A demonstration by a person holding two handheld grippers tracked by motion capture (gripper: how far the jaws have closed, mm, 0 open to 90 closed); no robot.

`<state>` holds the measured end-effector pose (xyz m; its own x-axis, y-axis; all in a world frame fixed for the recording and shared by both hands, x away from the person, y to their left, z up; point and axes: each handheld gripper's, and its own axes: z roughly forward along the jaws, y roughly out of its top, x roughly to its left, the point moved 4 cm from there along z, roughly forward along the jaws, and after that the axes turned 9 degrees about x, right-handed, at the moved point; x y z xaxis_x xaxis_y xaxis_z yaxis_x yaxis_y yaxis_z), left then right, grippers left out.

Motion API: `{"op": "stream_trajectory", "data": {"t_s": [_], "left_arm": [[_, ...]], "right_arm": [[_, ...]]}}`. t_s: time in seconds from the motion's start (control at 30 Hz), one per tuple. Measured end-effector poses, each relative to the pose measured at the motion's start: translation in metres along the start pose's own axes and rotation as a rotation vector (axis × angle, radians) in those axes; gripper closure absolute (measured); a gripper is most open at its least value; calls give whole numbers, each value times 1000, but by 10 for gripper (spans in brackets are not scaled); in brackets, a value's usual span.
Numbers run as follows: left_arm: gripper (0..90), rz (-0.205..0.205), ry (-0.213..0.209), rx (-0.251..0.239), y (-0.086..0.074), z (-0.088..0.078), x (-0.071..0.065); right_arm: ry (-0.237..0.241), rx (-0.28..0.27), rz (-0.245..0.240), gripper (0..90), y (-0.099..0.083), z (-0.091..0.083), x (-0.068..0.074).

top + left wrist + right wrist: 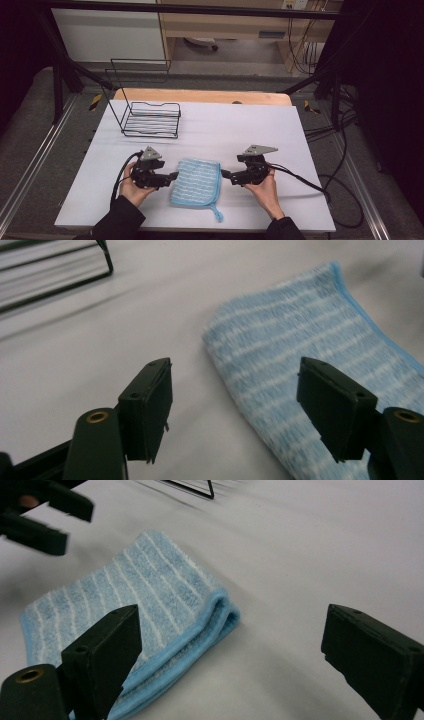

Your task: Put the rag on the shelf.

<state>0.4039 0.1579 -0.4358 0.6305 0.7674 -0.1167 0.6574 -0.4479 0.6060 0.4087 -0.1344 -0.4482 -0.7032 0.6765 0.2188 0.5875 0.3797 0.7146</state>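
You have a light blue cloth [196, 182] striped with thin white lines, edged in a brighter blue trim, with a blue loop at its corner. It lies on a plain white sheet [240, 130]. Beyond the cloth, your rack [150, 120] is black wire. Both grippers beside the cloth, left [172, 175] and right [223, 174], are black with grey top plates.

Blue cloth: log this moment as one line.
blue cloth: folded, flat on table | left gripper: open, beside cloth | right gripper: open, beside cloth | wire rack: far left
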Motion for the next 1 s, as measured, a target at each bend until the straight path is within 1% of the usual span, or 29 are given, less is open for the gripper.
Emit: {"op": "stream_trajectory", "data": {"t_s": [0.03,0.07,0.13,0.17,0.23,0.3,0.37,0.43,0.5,0.6,0.63,0.73,0.83,0.9,1.0], "left_arm": [[350,-11,-6,8,5,5,3],[391,-18,-22,11,8,10,5],[451,-47,-51,20,12,19,6],[480,-50,-58,29,12,23,6],[531,-51,-55,49,10,31,4],[579,-51,-57,59,6,38,3],[633,-62,-66,61,3,41,1],[679,-63,-71,59,3,41,1],[727,-73,-78,61,2,41,0],[808,-89,-77,68,0,40,-2],[830,-88,-69,68,0,40,-2],[856,-76,-45,66,-1,37,-5],[863,-65,-26,67,-5,29,-6],[863,-70,-24,66,-8,26,-4],[848,-80,-39,59,-10,25,0]], "right_arm": [[4,-1,3,95,-2,-1,1],[11,-5,9,96,-4,-1,2],[16,-7,13,100,-8,-1,3],[18,-3,17,100,-9,-1,4],[16,4,9,105,-12,1,5],[20,10,12,108,-13,4,6],[17,17,14,106,-14,7,6],[15,22,16,101,-15,8,6],[14,26,15,98,-16,9,6],[6,30,10,92,-17,9,7],[2,33,5,88,-18,9,6],[-5,45,-1,82,-19,10,6],[-7,45,-2,80,-20,10,7],[-5,41,0,77,-20,10,8],[-6,40,-2,73,-19,10,7]]}}
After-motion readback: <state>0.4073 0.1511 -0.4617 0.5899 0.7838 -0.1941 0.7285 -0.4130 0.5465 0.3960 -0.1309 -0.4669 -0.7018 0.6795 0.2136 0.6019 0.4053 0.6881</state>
